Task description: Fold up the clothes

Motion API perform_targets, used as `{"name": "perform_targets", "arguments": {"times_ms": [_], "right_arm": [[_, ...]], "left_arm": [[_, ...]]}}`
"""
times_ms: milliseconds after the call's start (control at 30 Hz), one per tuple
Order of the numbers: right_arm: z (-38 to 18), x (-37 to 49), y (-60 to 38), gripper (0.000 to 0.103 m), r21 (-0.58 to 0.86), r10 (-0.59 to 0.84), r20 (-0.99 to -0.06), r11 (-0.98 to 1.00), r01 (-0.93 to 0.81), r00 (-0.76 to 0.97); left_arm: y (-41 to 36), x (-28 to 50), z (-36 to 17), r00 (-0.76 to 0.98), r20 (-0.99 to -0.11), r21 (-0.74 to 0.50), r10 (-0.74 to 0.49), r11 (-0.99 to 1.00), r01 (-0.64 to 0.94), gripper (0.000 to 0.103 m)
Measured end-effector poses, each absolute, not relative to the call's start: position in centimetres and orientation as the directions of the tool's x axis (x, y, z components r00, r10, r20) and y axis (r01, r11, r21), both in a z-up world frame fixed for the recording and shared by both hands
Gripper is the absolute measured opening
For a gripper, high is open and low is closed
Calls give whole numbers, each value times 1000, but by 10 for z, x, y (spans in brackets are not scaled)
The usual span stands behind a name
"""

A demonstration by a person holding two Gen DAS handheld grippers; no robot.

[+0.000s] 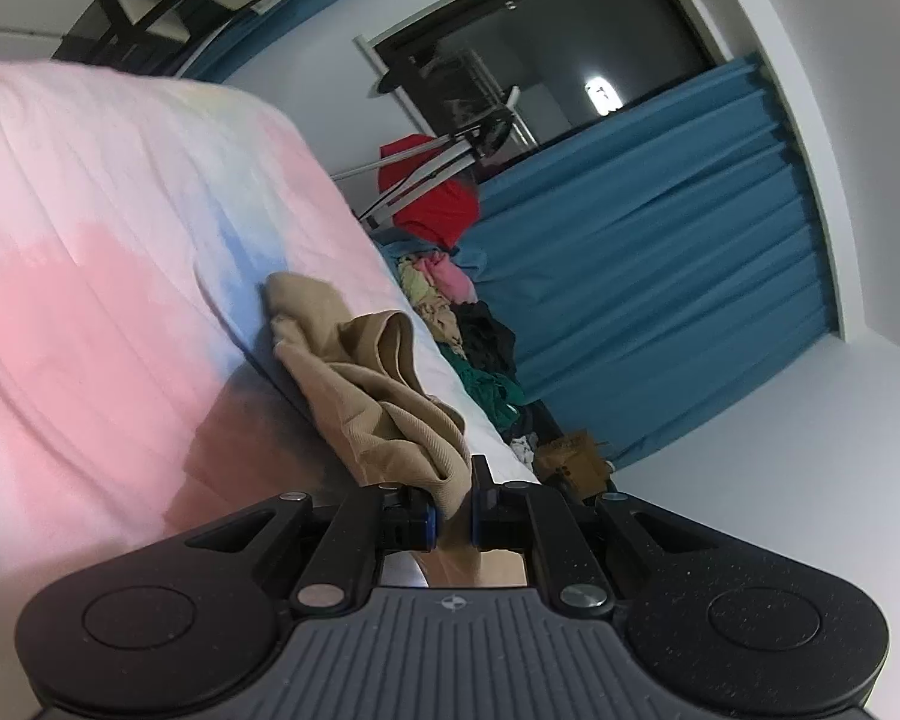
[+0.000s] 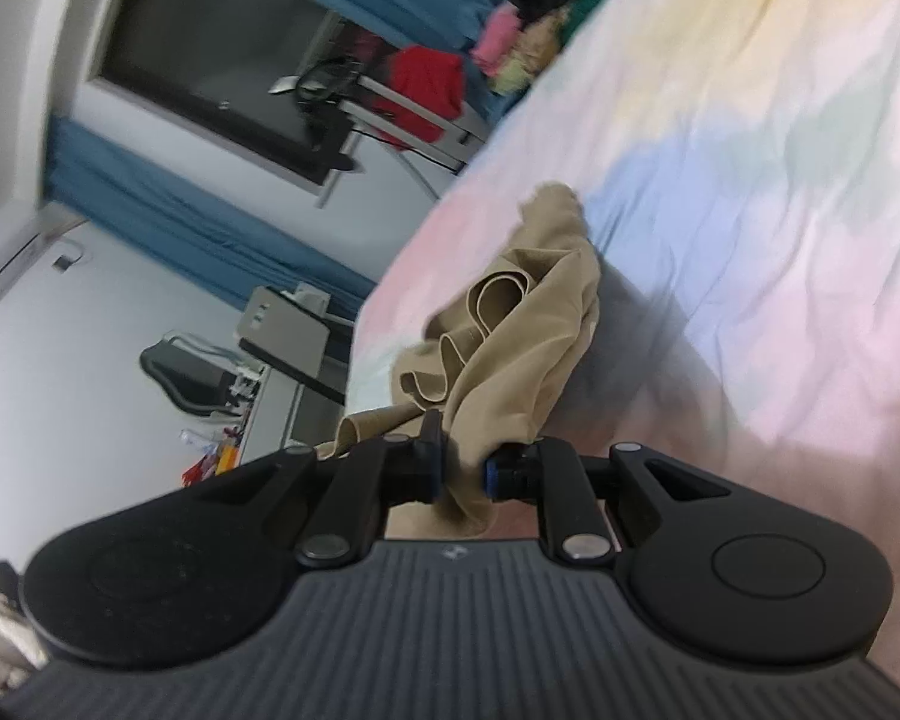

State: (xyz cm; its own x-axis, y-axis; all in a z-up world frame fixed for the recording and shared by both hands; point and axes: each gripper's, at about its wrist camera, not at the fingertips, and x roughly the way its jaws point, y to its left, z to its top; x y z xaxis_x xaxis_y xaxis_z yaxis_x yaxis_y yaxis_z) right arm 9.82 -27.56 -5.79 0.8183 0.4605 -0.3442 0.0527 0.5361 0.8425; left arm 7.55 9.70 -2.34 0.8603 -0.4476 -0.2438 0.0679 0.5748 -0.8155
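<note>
Even, soft indoor light. Small bright glare reflected in dark glass window. Grey shadow on pastel tie-dye bedsheet beside crumpled beige fabric garment. Strong fisheye bending, edges blurred.

Home bedroom, pastel bedsheet, blue curtains, heaped clothes beside bed
</note>
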Motion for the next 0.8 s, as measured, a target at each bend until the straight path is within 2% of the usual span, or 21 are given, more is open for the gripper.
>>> {"name": "perform_targets", "arguments": {"times_ms": [400, 800], "right_arm": [[-38, -1, -290, 16, 850, 503, -306, 527, -6, 808], [-29, 13, -288, 16, 861, 496, -290, 509, -3, 818]], "left_arm": [[95, -34, 5, 830, -297, -793, -473, 606, 62, 10], [90, -18, 22, 851, -304, -783, -427, 621, 31, 10]]}}
